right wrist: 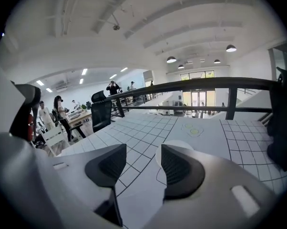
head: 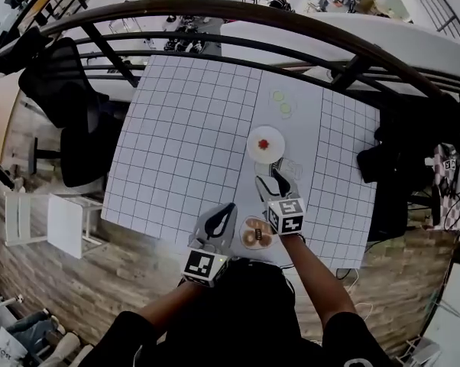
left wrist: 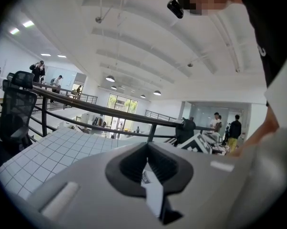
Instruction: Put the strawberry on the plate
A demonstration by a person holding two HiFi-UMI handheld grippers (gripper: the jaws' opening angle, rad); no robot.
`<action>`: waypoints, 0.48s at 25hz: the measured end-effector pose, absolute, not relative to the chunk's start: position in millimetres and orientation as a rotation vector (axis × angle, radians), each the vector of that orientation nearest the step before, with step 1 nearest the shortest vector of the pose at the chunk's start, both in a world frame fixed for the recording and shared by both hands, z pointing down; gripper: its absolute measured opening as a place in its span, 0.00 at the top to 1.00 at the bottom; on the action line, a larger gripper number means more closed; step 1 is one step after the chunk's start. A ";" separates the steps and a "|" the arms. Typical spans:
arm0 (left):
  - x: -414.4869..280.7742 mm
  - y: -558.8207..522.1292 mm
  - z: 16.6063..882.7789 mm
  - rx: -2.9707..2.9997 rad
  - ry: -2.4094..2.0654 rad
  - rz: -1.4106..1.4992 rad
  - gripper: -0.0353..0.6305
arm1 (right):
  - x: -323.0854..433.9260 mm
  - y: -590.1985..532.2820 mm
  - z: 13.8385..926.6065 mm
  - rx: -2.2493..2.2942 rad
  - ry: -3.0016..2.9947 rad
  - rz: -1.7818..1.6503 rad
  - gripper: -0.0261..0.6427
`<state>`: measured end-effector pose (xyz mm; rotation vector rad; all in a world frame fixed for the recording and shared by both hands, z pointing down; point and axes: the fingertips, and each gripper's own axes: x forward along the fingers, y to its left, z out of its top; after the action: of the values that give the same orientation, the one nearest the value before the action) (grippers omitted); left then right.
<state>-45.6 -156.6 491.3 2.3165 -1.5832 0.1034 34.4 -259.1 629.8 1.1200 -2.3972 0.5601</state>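
A red strawberry [head: 264, 142] lies on a small white plate [head: 253, 151] on the gridded tabletop. Just short of the plate on my side, my right gripper [head: 268, 179] stands open and holds nothing. In the right gripper view the gripper [right wrist: 143, 168] shows bare table between its jaws. The plate's rim [right wrist: 171, 145] peeks over the right jaw and the strawberry is hidden. My left gripper [head: 227, 211] rests near the table's front edge, shut and empty. In its own view the left gripper [left wrist: 147, 165] points up over the table.
A small dish with brown round pastries [head: 256, 235] sits between the two grippers near the front edge. Two pale green discs [head: 282, 102] lie beyond the plate. A clear object [head: 291, 167] lies right of the right gripper. A dark railing [head: 238, 48] borders the far side.
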 end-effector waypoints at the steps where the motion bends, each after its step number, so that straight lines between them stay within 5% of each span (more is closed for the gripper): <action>1: -43.8 -152.2 490.0 2.328 -1.585 0.102 0.94 | 37.5 -253.7 620.8 1.113 -2.416 0.553 0.62; 12: -18.0 -111.7 440.1 2.431 -1.588 0.048 0.94 | 73.7 -185.9 494.8 1.165 -2.568 0.398 0.67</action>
<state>-18.0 -111.7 440.1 2.4308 -1.5878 0.0483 73.7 -185.9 494.8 1.1653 -2.5678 0.3983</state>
